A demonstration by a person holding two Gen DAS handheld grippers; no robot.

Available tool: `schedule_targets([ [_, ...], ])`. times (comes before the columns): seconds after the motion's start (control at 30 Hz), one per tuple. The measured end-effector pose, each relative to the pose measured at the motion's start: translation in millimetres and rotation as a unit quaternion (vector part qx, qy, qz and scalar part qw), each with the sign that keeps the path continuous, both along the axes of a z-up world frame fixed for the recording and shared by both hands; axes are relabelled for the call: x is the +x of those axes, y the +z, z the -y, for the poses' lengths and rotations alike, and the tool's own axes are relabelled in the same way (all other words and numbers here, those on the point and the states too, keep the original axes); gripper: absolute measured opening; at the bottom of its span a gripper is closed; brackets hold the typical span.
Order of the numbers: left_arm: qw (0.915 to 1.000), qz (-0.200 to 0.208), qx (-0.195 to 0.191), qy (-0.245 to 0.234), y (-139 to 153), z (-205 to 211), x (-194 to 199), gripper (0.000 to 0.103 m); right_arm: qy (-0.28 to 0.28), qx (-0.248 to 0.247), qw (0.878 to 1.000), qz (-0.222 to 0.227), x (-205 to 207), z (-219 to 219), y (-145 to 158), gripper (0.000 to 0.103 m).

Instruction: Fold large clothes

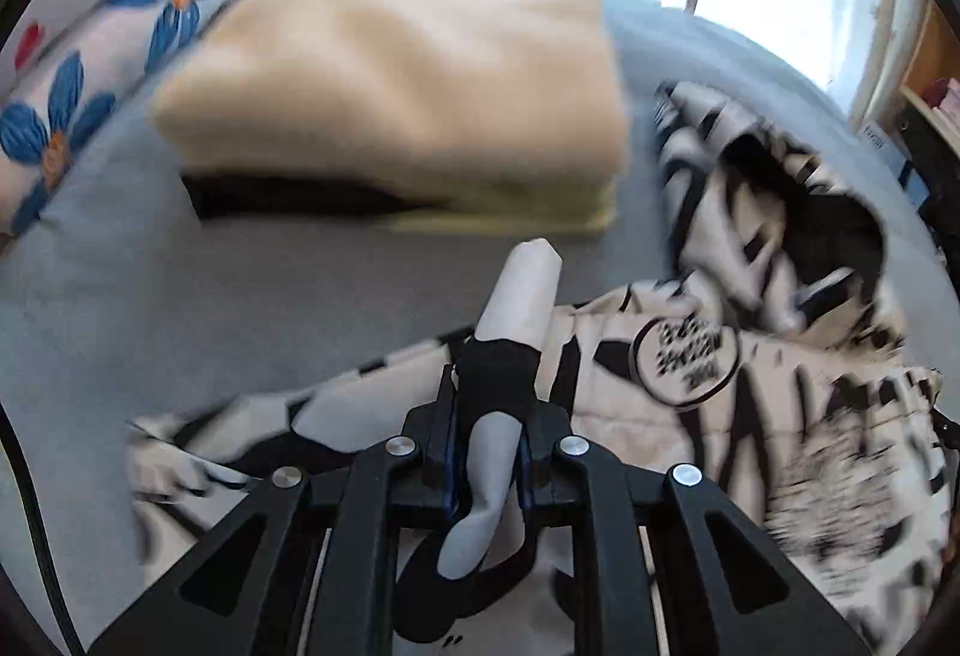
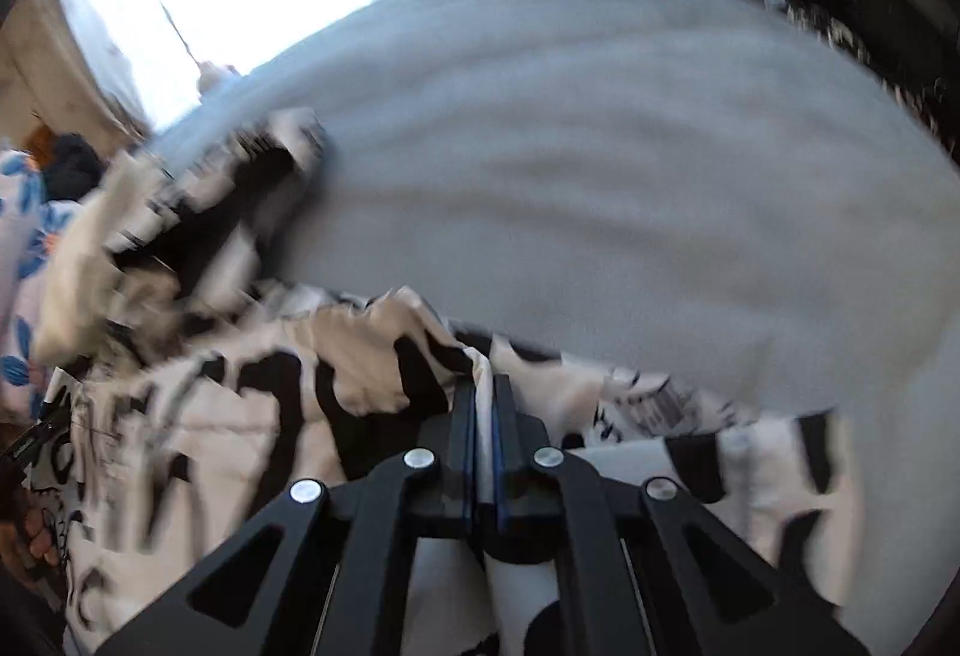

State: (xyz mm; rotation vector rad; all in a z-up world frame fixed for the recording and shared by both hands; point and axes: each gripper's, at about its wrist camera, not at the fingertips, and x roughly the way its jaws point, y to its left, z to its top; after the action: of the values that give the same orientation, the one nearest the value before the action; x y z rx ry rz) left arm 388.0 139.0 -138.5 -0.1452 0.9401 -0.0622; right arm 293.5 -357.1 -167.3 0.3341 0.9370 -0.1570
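Here the left gripper (image 1: 489,416) pinches a rolled fold of the black-and-cream printed garment (image 1: 690,374), which sprawls from six to three o'clock across the grey bedspread (image 1: 180,284); at twelve sits a folded cream blanket (image 1: 396,80). The right gripper (image 2: 485,404) clamps the garment's edge.

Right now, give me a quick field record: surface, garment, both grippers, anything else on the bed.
surface: grey bed cover
garment: black-and-cream printed garment, rumpled, unfolded
left gripper: shut on a bunched fold of the garment
right gripper: shut on the garment's edge
folded stack: cream fabric on top, dark layer beneath, beyond the garment
pillows: blue-flower print, left of the stack
image quality: motion blur in both views
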Motion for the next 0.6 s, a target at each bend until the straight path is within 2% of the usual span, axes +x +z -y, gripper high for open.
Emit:
schedule_targets([
  [0.07,0.9998,0.013,-0.014,0.009,-4.4,-5.9,-3.8,0.020,-0.008,0.003,1.000,0.007,-2.1,-0.6,-1.1,0.007],
  [0.13,0.9996,0.013,-0.013,0.023,-0.1,-11.5,-6.3,0.037,-0.006,-0.012,1.000,-0.002,-2.9,-3.9,5.0,0.013],
  [0.17,0.9994,0.011,-0.011,0.029,3.8,-14.5,-8.3,0.040,-0.007,-0.022,1.000,-0.008,-3.1,-6.2,8.4,0.018],
  [0.23,0.9990,0.014,-0.001,0.044,16.5,-17.8,-13.7,0.040,-0.018,-0.047,0.999,-0.003,-8.5,-11.6,26.5,0.021],
  [0.3,0.9976,0.044,0.001,0.053,37.4,-22.7,-27.3,0.040,-0.027,-0.054,0.998,0.031,-18.2,-21.8,49.4,0.022],
  [0.33,0.9959,0.074,0.001,0.053,51.8,-21.0,-38.1,0.040,-0.025,-0.054,0.997,0.049,-22.0,-29.0,58.5,0.022],
  [0.4,0.9937,0.104,0.006,0.042,68.1,-10.0,-48.8,0.040,0.014,-0.047,0.996,0.076,-23.3,-54.4,71.7,0.022],
  [0.5,0.9956,0.092,0.011,0.013,71.0,17.3,-44.0,0.040,0.072,-0.033,0.995,0.061,-12.0,-92.3,65.0,0.022],
  [0.6,0.9974,0.054,0.043,0.017,50.5,37.4,-30.1,0.039,0.096,-0.058,0.993,0.021,6.0,-121.7,37.7,0.022],
])
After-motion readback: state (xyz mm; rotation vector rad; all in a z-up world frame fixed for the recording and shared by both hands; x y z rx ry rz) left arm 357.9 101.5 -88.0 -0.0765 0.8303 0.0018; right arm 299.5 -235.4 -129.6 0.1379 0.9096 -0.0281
